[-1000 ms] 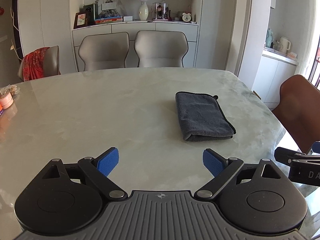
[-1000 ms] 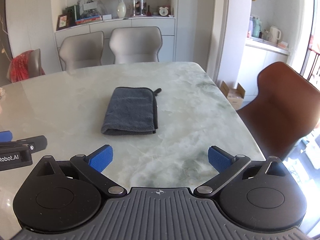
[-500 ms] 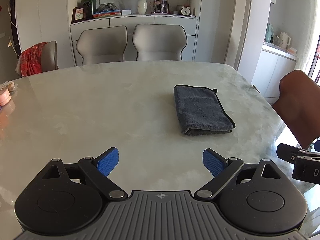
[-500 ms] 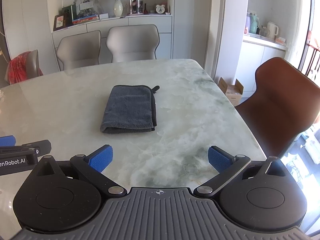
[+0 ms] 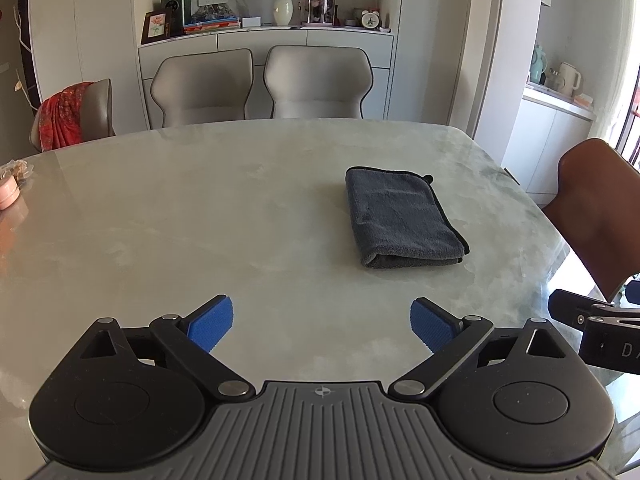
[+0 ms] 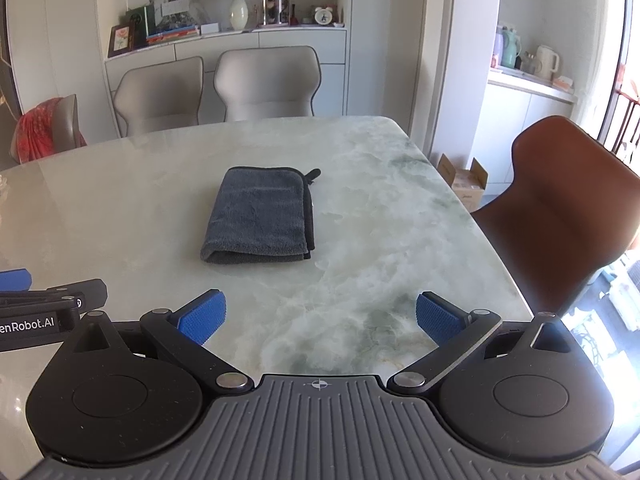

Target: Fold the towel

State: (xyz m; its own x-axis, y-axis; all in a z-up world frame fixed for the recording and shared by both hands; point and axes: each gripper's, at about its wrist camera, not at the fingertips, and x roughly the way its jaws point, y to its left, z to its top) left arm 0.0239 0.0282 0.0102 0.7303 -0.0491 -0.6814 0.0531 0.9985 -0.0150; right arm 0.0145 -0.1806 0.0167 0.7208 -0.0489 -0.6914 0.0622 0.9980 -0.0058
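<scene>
Brown chair cut by frame edge

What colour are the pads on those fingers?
Bright blue with a fine textured grip, on black fingers; the right wrist view shows them best.

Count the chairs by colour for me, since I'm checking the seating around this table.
Beige chairs: 3 — two side by side at the far edge, one at the left end with a red cloth draped over it.
Brown chairs: 1 — at the right end.
Total: 4 chairs around the table.
</scene>
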